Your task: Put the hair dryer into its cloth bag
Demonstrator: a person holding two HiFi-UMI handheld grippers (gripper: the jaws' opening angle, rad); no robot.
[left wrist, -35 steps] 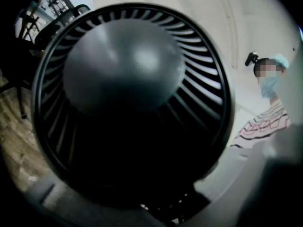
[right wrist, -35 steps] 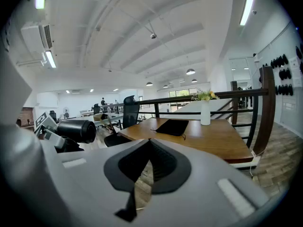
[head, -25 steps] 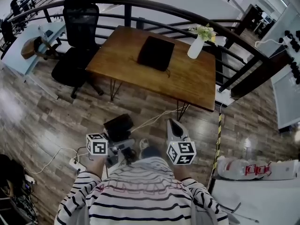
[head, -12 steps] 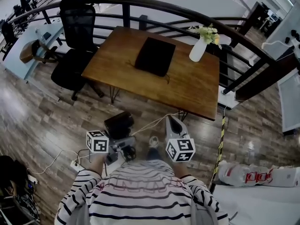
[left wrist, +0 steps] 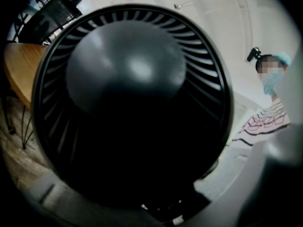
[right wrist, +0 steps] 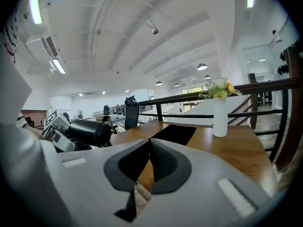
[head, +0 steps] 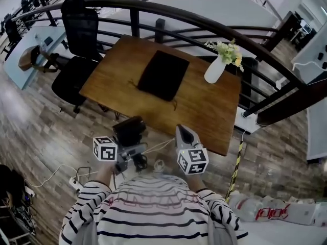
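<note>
A black hair dryer [head: 129,131] is held in my left gripper [head: 127,148], whose jaws are shut on it just short of the table's near edge. Its round rear grille [left wrist: 128,93] fills the left gripper view and hides the jaws there. The right gripper view shows the hair dryer [right wrist: 90,131] at the left. My right gripper [head: 182,132] is shut on nothing, and its pads meet over the table's near edge [right wrist: 149,143]. The black cloth bag [head: 163,75] lies flat in the middle of the wooden table [head: 214,106], ahead of both grippers, and the bag [right wrist: 174,134] is also straight ahead in the right gripper view.
A white vase with flowers [head: 215,68] stands at the table's far right corner. A dark curved railing [head: 204,22] runs behind the table. A black office chair [head: 76,40] stands to the left. A power strip with cables [head: 76,184] lies on the wooden floor.
The person has walked towards the table, so the table and bag sit lower and larger in the head view. Both grippers now reach its near edge, and the grip is unchanged.
</note>
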